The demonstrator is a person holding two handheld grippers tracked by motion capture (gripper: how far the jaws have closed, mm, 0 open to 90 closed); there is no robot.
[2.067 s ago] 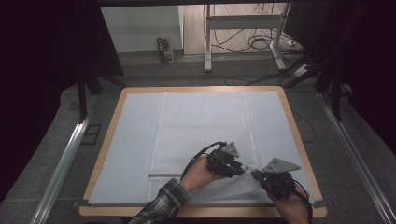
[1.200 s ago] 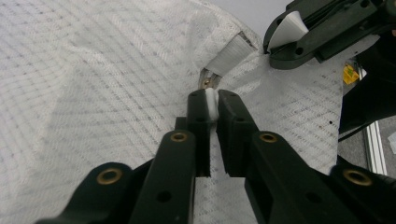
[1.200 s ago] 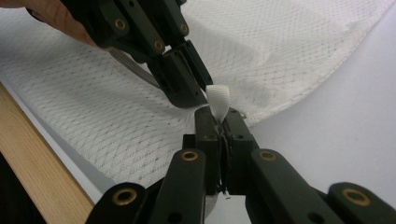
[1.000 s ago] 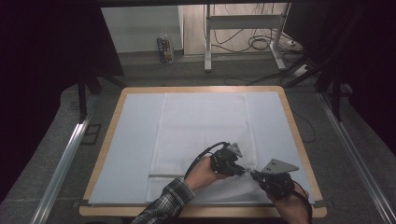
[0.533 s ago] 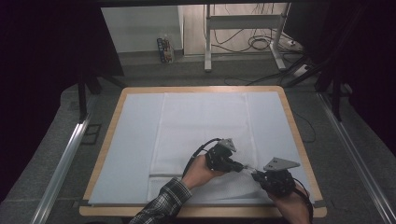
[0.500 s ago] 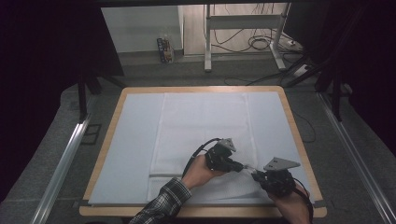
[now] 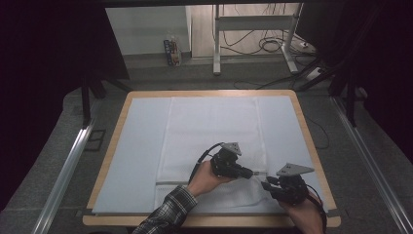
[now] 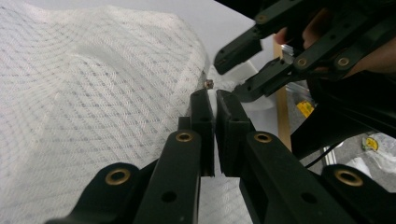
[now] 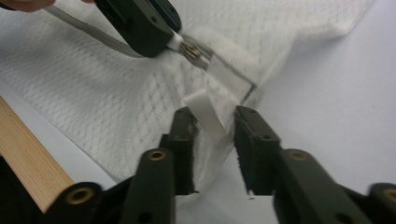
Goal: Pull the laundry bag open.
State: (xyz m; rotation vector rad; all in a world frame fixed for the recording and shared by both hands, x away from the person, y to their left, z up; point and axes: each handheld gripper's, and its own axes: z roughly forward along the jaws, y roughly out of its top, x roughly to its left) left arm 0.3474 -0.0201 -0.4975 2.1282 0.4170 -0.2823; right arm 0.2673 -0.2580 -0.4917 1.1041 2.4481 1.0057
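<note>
White mesh laundry bag [image 7: 214,141], diamond-patterned, flat across centre of high view; near end rumpled at lower middle. Small metal zipper pull [image 9: 192,50] and white fabric tab [image 9: 212,116] at its corner.

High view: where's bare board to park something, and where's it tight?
Free: the pale mat left of the white mesh cloth, up to the wooden rim, and the strip right of the cloth. Crowded: the near right corner, where the left gripper pinches the cloth's zip end and the right gripper sits beside it.
</note>
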